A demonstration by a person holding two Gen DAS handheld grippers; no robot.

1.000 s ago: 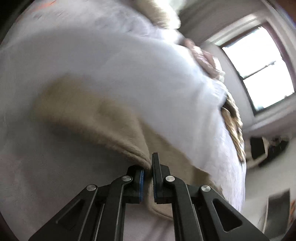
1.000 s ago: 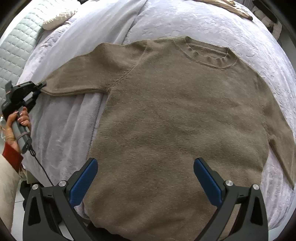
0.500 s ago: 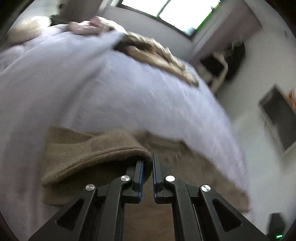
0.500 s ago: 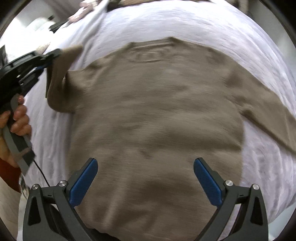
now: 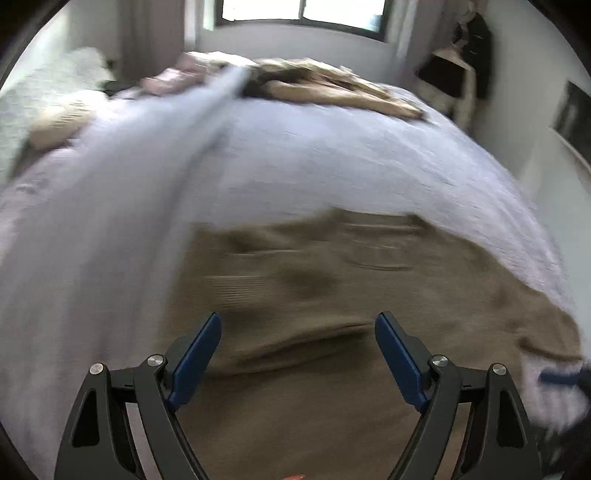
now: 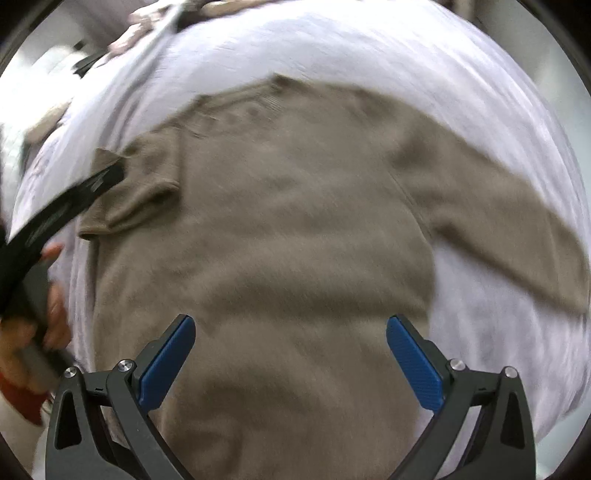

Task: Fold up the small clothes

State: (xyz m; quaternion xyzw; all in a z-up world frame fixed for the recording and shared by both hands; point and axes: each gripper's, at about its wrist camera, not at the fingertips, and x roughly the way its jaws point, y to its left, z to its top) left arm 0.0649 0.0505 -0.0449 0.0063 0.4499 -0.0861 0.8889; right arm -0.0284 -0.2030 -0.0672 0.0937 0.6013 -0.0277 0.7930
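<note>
A tan knit sweater (image 6: pixel 295 236) lies flat on a pale lilac bedspread (image 6: pixel 424 62), neck away from me. Its left sleeve (image 6: pixel 140 192) is folded in over the shoulder; its right sleeve (image 6: pixel 517 236) stretches out to the right. My right gripper (image 6: pixel 291 354) is open and empty above the sweater's lower body. My left gripper (image 5: pixel 297 354) is open and empty over the sweater (image 5: pixel 332 295); it also shows as a dark blurred bar in the right wrist view (image 6: pixel 62 210), by the folded sleeve. Both views are motion-blurred.
A heap of beige and pink clothes (image 5: pixel 325 85) lies at the far end of the bed under a window (image 5: pixel 303 11). A pillow (image 5: pixel 55 125) lies far left. Dark furniture (image 5: pixel 461 66) stands by the right wall.
My left gripper carried the left sleeve cuff inward over the shoulder, then opened and let it go. My right gripper stayed open, drifting over the sweater.
</note>
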